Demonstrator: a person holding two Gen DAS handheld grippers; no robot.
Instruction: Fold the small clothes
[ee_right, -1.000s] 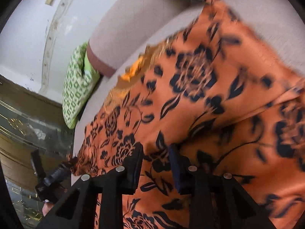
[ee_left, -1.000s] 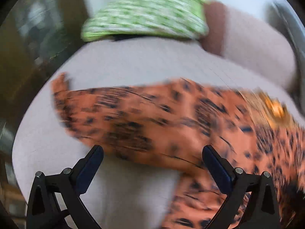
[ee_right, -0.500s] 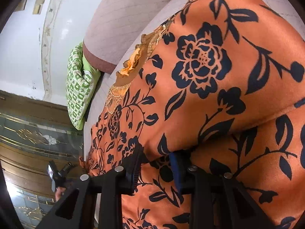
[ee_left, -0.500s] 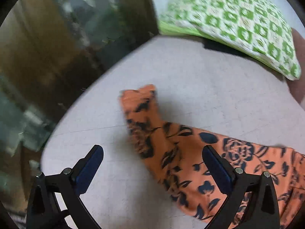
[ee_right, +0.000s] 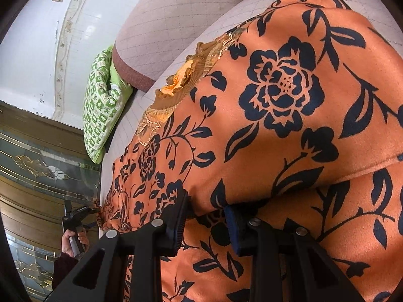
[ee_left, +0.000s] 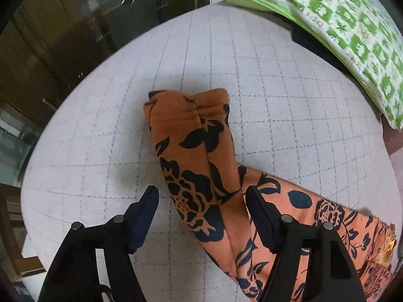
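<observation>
Lying across the quilted sofa seat (ee_left: 277, 95) is one orange floral garment (ee_left: 191, 156); the left gripper (ee_left: 201, 214), jaws just closing, straddles its sleeve untouched, the right gripper (ee_right: 205, 224) pinches a fold; one green cushion (ee_left: 352, 25) nearby.

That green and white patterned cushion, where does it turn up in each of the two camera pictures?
Left wrist view: the green and white cushion fills the top right corner, lying on the grey quilted seat.
Right wrist view: the cushion stands at the left middle, wedged against the sofa's armrest.
Shared landmark: the orange floral garment, spread on the seat in both.
</observation>
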